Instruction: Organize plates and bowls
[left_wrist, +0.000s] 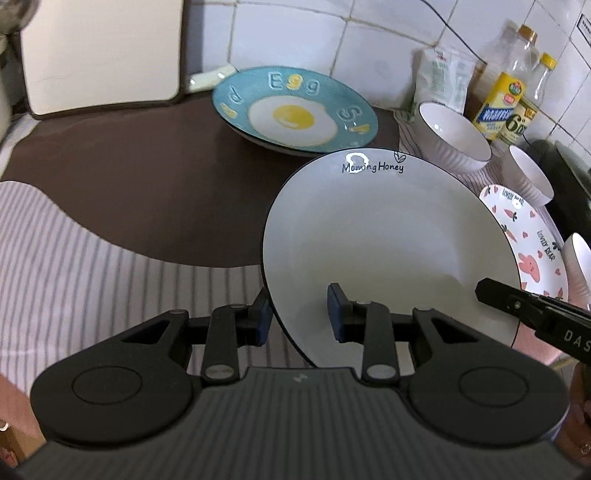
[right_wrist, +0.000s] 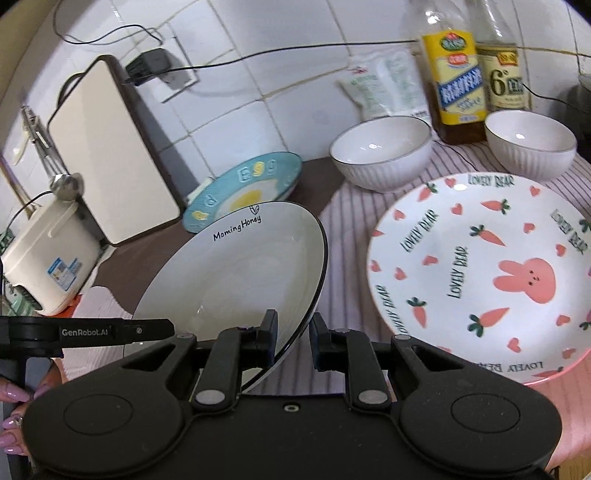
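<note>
The left gripper (left_wrist: 300, 317) sits nearest, its blue-padded fingers spread apart on either side of the near-left rim of the white "Morning Honey" plate (left_wrist: 384, 240), one pad outside the rim and one over the plate's inside, neither clearly pressing it. The right gripper (right_wrist: 293, 338) straddles the same plate (right_wrist: 236, 280) at its near-right rim, jaws likewise parted with the black-lined edge between them; whether either pad touches is hard to tell. The plate is glossy white with a thin dark rim line, black lettering and a small leaf mark at its far edge, and it is tilted, raised on its right side. Just right of it lies the pink-rimmed rabbit-and-carrot "Lovely Bear" plate (right_wrist: 480, 273) on the striped cloth (left_wrist: 92, 258). Farther off, the blue fried-egg plate (left_wrist: 295, 110) rests on the brown mat (left_wrist: 147, 155). Two ribbed white bowls (right_wrist: 380, 151) stand far right, before the oil bottles (right_wrist: 458, 74).
</note>
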